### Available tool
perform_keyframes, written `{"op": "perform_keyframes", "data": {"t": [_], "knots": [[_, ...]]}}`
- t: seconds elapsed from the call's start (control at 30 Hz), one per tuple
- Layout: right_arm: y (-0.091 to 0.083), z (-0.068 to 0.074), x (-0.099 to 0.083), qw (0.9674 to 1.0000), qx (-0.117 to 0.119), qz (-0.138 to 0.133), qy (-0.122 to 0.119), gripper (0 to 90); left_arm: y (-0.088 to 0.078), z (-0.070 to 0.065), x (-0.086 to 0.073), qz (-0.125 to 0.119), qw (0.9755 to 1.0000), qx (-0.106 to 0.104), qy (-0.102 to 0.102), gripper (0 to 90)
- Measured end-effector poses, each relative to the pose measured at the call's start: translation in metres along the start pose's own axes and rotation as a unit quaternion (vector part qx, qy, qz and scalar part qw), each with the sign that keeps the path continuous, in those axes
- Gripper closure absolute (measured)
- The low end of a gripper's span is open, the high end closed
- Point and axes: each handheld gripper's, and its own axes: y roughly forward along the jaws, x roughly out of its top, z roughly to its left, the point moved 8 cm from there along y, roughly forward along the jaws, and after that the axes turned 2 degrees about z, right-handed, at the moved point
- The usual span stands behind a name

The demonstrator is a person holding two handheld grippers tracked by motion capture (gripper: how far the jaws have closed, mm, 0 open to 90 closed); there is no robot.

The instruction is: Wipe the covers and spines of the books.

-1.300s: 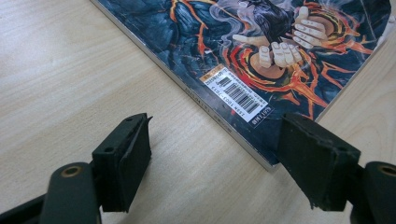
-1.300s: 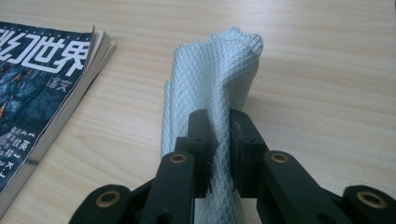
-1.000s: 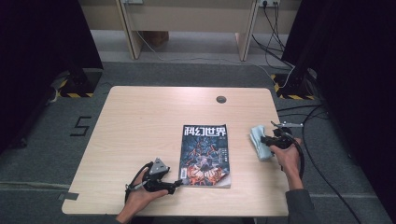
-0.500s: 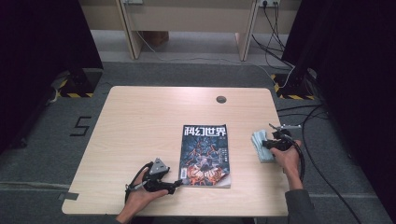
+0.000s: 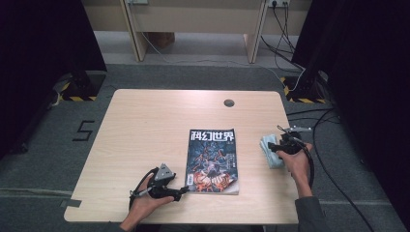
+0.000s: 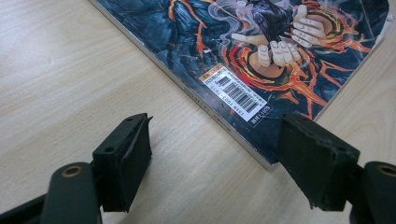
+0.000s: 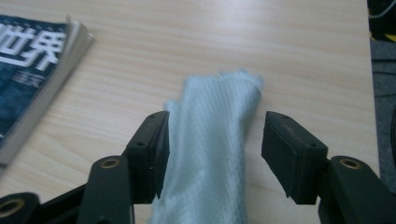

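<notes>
A magazine (image 5: 212,162) with a dark, fiery cover lies flat on the wooden table. My left gripper (image 5: 183,190) rests open at its near left corner. In the left gripper view the magazine's (image 6: 261,51) spine runs between the spread jaws of that gripper (image 6: 215,158), and nothing is pinched. A folded pale blue cloth (image 5: 270,151) lies right of the magazine. My right gripper (image 5: 276,147) sits over it. Its jaws have just been opening, and in the right gripper view the cloth (image 7: 210,140) lies between them, brushing one pad and clear of the other.
The wooden table (image 5: 145,125) has a round cable hole (image 5: 228,103) near its far edge. The cloth lies close to the table's right edge. Cables (image 5: 329,145) trail on the floor to the right. The magazine's top corner (image 7: 28,60) lies left of the right gripper.
The right gripper's jaws have spread off the cloth, which stays on the table. The left gripper and the magazine have not moved.
</notes>
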Motion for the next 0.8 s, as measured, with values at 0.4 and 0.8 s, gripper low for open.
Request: {"op": "perform_keyframes", "data": {"t": [0.4,0.8], "knots": [[0.001,0.062,0.009,0.9958,0.076,-0.001,-0.05,38.3,0.0,0.0,0.0,0.002,1.0,-0.002,0.001,25.3],[0.025,0.11,-0.009,0.987,0.119,0.05,-0.095,34.7,0.002,-0.015,-0.001,0.014,0.9995,-0.012,0.026,27.0]]}}
